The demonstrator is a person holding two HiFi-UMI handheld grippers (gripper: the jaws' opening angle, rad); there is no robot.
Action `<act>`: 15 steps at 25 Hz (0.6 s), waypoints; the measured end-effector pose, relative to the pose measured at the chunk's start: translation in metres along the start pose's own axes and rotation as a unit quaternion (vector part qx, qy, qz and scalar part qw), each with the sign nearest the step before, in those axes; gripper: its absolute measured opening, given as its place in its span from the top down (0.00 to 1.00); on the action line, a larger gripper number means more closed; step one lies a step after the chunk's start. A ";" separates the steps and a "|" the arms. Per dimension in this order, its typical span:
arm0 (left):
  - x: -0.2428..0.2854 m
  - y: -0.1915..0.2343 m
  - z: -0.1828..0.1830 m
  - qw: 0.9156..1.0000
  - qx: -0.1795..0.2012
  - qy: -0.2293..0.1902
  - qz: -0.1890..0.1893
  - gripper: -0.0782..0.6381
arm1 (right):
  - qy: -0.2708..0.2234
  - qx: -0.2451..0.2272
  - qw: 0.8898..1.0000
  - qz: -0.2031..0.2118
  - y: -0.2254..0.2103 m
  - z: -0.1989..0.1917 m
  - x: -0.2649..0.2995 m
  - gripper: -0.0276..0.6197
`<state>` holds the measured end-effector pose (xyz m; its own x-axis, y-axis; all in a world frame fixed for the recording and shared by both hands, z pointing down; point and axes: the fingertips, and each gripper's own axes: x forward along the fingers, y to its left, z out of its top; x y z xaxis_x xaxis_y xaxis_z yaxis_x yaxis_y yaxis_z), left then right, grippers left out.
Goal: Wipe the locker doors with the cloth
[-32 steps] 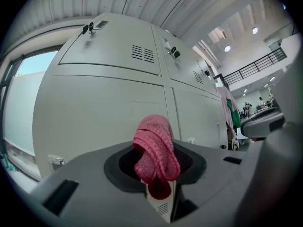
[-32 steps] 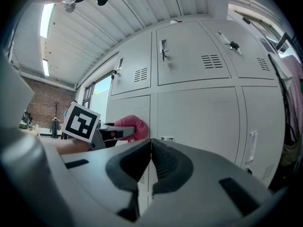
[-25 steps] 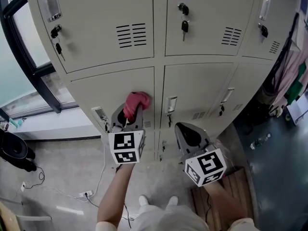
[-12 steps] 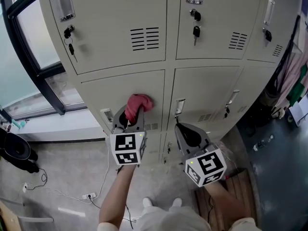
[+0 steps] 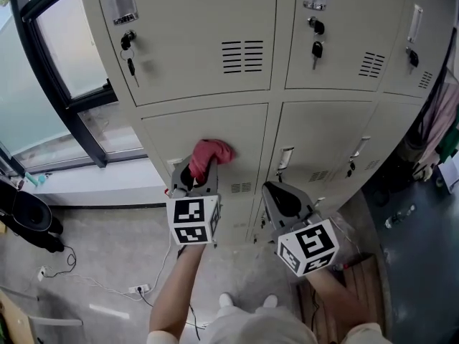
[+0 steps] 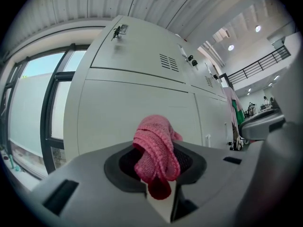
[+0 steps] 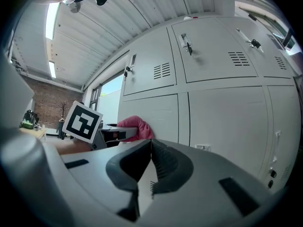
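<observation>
Holding a bunched pink cloth (image 6: 156,150), the left gripper (image 5: 195,178) is seen with its jaws closed tight on the fabric, and a loose lobe stands out beyond the tips. The right gripper (image 7: 150,157) is carried beside it, lower and to the right, with its jaws pressed together on nothing; it is best left clear of the stroke. The cloth is set at the lower left locker door (image 5: 179,131), near its right edge and above the vent slots (image 5: 242,188). Whether fabric and panel are actually touching cannot be told. For the wipe to be done well, the projecting lobe should be pressed flat against the metal, so that only cloth, not the jaw tips, is dragged over the paint. Overlapping passes are best made across the bare panel. The grip should not be slackened, since the bundle could be pulled out by friction. Further up, the upper doors (image 5: 201,27) are hung with keys (image 5: 129,63), which should be skirted so that the fabric is not snagged.
</observation>
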<state>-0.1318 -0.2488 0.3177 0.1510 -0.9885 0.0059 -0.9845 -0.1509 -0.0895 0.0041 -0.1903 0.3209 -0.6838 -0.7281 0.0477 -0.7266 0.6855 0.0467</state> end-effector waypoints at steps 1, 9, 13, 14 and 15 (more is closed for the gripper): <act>-0.001 0.003 -0.001 1.000 0.000 0.001 0.001 0.73 | 0.000 0.001 1.000 0.002 0.003 0.000 0.002 0.95; -0.012 0.027 -0.002 1.000 0.007 0.003 0.011 0.73 | -0.005 0.006 1.000 0.020 0.025 0.004 0.024 0.95; -0.017 0.038 -0.001 1.000 0.011 0.004 0.015 0.73 | -0.009 0.007 1.000 0.028 0.036 0.006 0.034 0.95; -0.018 0.040 -0.001 1.000 0.011 0.004 0.016 0.73 | -0.009 0.007 0.999 0.029 0.038 0.006 0.036 0.95; -0.019 0.043 -0.001 1.000 0.013 0.004 0.016 0.73 | -0.010 0.008 0.999 0.031 0.040 0.006 0.038 0.95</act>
<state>-0.1767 -0.2368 0.3153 0.1179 -0.9930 0.0111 -0.9862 -0.1184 -0.1156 -0.0514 -0.1906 0.3183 -0.7281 -0.6848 0.0302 -0.6842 0.7287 0.0285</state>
